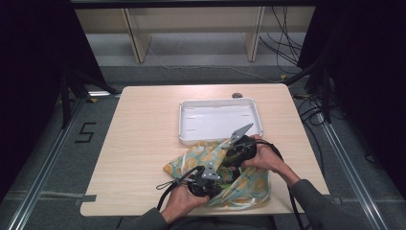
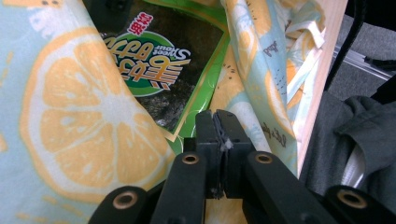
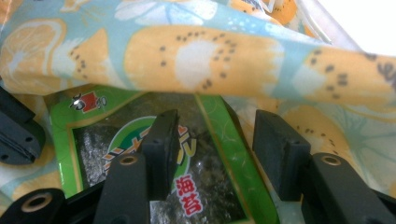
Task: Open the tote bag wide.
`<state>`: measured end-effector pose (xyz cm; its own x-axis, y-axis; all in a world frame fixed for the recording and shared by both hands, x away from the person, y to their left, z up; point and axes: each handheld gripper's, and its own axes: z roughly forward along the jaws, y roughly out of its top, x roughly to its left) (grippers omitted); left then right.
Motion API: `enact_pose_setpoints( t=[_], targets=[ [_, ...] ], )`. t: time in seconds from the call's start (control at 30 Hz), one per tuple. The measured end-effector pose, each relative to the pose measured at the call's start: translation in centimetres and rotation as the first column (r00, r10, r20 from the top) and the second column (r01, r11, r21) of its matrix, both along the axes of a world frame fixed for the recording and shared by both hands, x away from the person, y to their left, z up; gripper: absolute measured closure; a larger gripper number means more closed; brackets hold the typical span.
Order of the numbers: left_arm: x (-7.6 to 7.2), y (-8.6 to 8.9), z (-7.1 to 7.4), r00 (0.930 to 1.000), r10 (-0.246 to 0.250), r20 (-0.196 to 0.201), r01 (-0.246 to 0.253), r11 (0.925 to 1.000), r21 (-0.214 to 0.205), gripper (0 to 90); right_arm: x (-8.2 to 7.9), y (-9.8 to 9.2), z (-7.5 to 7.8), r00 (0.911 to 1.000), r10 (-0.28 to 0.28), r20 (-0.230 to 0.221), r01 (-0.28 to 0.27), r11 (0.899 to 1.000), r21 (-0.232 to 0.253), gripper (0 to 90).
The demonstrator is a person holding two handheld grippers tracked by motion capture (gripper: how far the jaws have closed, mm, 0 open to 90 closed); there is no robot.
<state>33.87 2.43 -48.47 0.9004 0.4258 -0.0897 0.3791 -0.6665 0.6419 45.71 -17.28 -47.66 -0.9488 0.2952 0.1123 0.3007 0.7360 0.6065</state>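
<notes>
We hold the fruit-print bag [image 2: 79, 126] with the left gripper [image 2: 218, 122] clamped on its edge. Just ahead of the right gripper [image 3: 217, 140], whose 2 jaws are parted, lies the seaweed packet [image 3: 205, 163] (light, crinkly, slippery); pinch its edge.

One fruit-print cloth bag [image 1: 249, 189] and one green seaweed packet [image 2: 163, 70] are counted. One white tray [image 1: 220, 120] is listed. Two grippers are recorded.

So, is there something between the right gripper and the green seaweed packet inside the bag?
Nothing visible blocks it. The right gripper has its jaws apart directly over the seaweed packet. The fruit-print bag arches above the packet, not across it, and the left gripper, shut on the bag's edge, seems to hold the mouth open.
</notes>
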Motion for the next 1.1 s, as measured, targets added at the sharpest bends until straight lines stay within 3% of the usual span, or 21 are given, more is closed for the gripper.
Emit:
enact_pose_setpoints(
  t=[0.13,0.17,0.2,0.27,0.37,0.63,0.73,0.77,0.87,0.9,0.93,0.97,1.0,1.03,1.1],
  targets=[
    [0.0,-0.3,-0.2,0.9993,0.036,-0.008,-0.036,0.9986,-0.038,87.7,0.4,0.0,-0.4,0.9994,-0.017,-0.03,0.017,1.0,-0.002,49.8],
    [0.3,0.0,-0.1,1.0,0.003,0.003,-0.003,1.0,0.0,87.7,0.4,0.0,-0.5,0.9991,-0.023,-0.034,0.023,1.0,-0.004,48.6],
    [0.3,0.0,-0.1,1.0,0.005,0.002,-0.005,1.0,-0.001,87.6,0.5,0.0,-0.5,0.998,-0.021,-0.06,0.021,1.0,0.0,47.8],
    [0.3,-0.1,-0.2,0.9999,0.011,-0.008,-0.011,0.9998,-0.016,87.9,0.6,0.0,-0.7,0.9975,-0.015,-0.069,0.015,1.0,0.007,47.4],
    [0.5,-0.1,-0.2,1.0,0.0,-0.008,0.0,1.0,-0.009,88.0,0.7,0.1,-0.9,0.997,-0.021,-0.075,0.021,1.0,0.005,47.0],
    [0.7,-0.1,-0.4,0.9997,0.019,-0.017,-0.019,0.9998,-0.007,88.4,0.9,0.4,-1.3,0.9914,0.027,-0.128,-0.026,1.0,0.009,46.3],
    [0.7,-0.3,-0.4,0.9998,0.016,-0.011,-0.016,0.9999,0.0,89.0,0.8,0.5,-1.3,0.9911,-0.002,-0.133,0.002,1.0,0.001,46.6],
    [0.7,-0.6,-0.5,0.9998,0.016,-0.012,-0.016,0.9999,-0.003,89.2,0.8,0.6,-1.4,0.9865,0.009,-0.163,-0.008,1.0,0.006,46.7],
    [0.6,-0.9,-0.7,0.9992,0.034,-0.019,-0.034,0.9991,-0.024,89.3,0.8,0.4,-1.4,0.9877,-0.006,-0.156,0.006,1.0,0.002,46.7],
    [0.8,-0.8,-0.6,0.9999,0.007,-0.011,-0.007,0.9999,0.008,89.3,0.8,0.4,-1.4,0.9861,-0.008,-0.166,0.008,1.0,0.002,46.8],
    [0.8,-0.8,-0.6,0.9999,0.007,-0.011,-0.007,0.9999,0.008,89.4,0.8,0.4,-1.4,0.9861,-0.008,-0.166,0.008,1.0,0.002,46.8],
    [0.7,-1.0,-0.8,0.9991,0.039,-0.016,-0.039,0.9989,-0.026,89.5,0.7,0.4,-1.2,0.9862,-0.031,-0.163,0.03,1.0,-0.003,47.3],
    [0.8,-0.8,-0.7,0.9999,0.006,-0.009,-0.006,0.9999,0.009,89.5,0.7,0.4,-1.2,0.985,-0.029,-0.17,0.029,1.0,0.002,47.4],
    [0.8,-0.9,-0.7,1.0,0.005,-0.007,-0.005,0.9999,0.01,89.5,0.7,0.4,-1.2,0.9842,-0.008,-0.177,0.011,1.0,0.016,47.4],
    [0.8,-0.9,-0.7,1.0,0.006,-0.007,-0.006,0.9999,0.011,89.5,0.7,0.4,-1.1,0.9835,-0.019,-0.18,0.022,1.0,0.015,48.1]
  ],
)
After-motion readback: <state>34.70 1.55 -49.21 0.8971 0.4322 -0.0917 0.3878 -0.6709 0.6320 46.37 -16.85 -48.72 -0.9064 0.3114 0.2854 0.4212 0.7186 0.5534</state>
